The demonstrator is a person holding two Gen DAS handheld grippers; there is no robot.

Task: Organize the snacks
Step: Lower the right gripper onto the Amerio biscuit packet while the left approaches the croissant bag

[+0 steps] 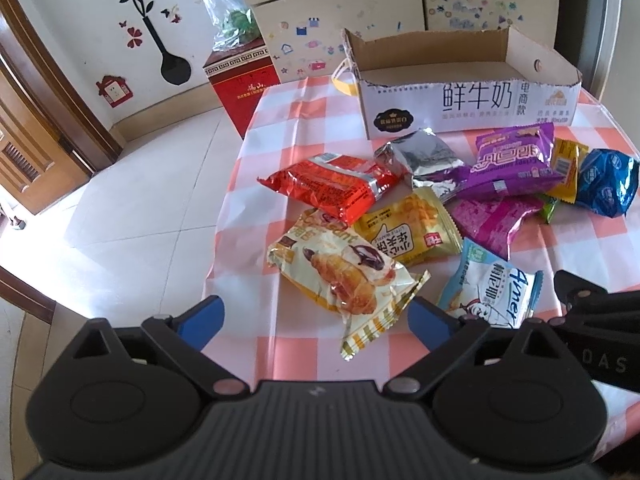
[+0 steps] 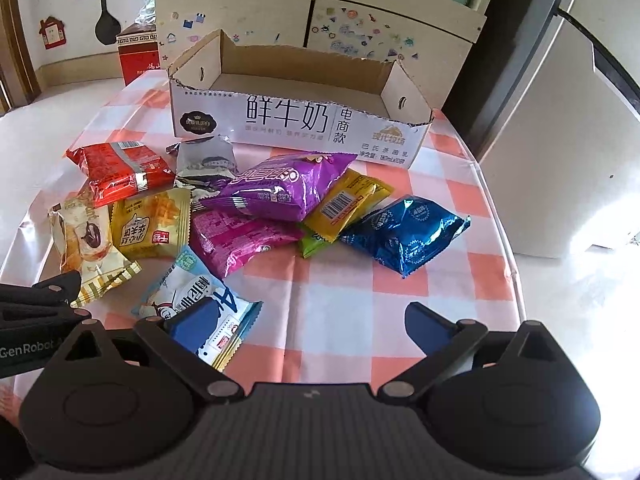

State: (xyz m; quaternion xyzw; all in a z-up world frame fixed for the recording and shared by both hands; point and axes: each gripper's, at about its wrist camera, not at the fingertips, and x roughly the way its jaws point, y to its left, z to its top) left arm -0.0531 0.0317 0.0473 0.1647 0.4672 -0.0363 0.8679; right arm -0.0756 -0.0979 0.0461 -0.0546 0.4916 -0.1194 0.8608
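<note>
Snacks lie scattered on our table, which is covered with a pink-and-white checked cloth (image 2: pixel 340 292), in front of an open cardboard milk carton (image 2: pixel 296 124) cut down into a tray, with nothing visible inside it. Nearest the carton sit a red packet (image 2: pixel 120 172), a crumpled silver packet (image 2: pixel 206 164) and a purple bag (image 2: pixel 280 188). The purple bag rests partly on a magenta packet (image 2: pixel 236 240) and on a yellow packet with a barcode (image 2: pixel 344 204); a small green packet (image 2: pixel 314 242) pokes out beneath that yellow one. A blue foil bag (image 2: pixel 404 236) lies just beside them, furthest toward the right edge of the table.

Closer to us are a yellow waffle packet (image 1: pixel 408 228), a croissant packet (image 1: pixel 348 276) and a light-blue-and-white packet (image 1: pixel 492 292).

We hold the left gripper (image 1: pixel 316 314) tilted down over the table with its jaws spread wide; the striped tail of the croissant packet lies between the blue fingers (image 1: pixel 204 320), and we cannot tell whether either touches it. Our right gripper (image 2: pixel 308 326) is likewise spread wide and grips nothing; its left finger (image 2: pixel 192 322) hangs over the light-blue-and-white packet, while the other stands over bare cloth. Each gripper's black body shows at the edge of the other's view.

Behind the table we see a cream cabinet (image 2: pixel 312 12) dotted with stickers, a red box (image 1: pixel 244 88) on the tiled floor with a clear plastic bag (image 1: pixel 224 12) on top, and a wall with a black vase decal (image 1: pixel 168 56)
</note>
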